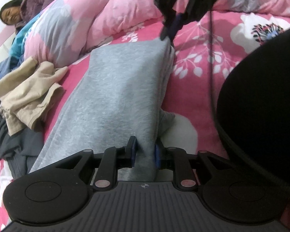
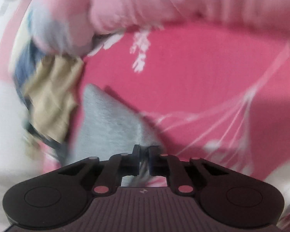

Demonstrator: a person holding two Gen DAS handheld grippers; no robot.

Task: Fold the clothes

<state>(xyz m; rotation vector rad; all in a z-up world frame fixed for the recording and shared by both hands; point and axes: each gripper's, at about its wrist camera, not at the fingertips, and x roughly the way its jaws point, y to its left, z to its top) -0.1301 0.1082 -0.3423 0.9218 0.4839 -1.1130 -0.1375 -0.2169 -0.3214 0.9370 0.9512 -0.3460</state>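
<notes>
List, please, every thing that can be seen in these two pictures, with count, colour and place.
grey garment: one, grey, folded long on the bed, held at two ends.
beige garment: one, beige, crumpled left of the grey one.
dark garment: one, dark grey, under the beige one.
bedsheet: one, deep pink with white flowers.
quilt: one, light pink, bunched behind.
onlooker: one person, purple jacket, far left.
cable: one, black, right.
left gripper: shut on grey garment.
right gripper: shut on grey garment.

The right hand-held gripper (image 2: 144, 154) pinches a corner of the grey garment (image 2: 110, 119), its 2 fingers nearly together. A beige garment (image 2: 52, 96) lies left on the pink bed sheet (image 2: 193, 67), all blurred.
</notes>
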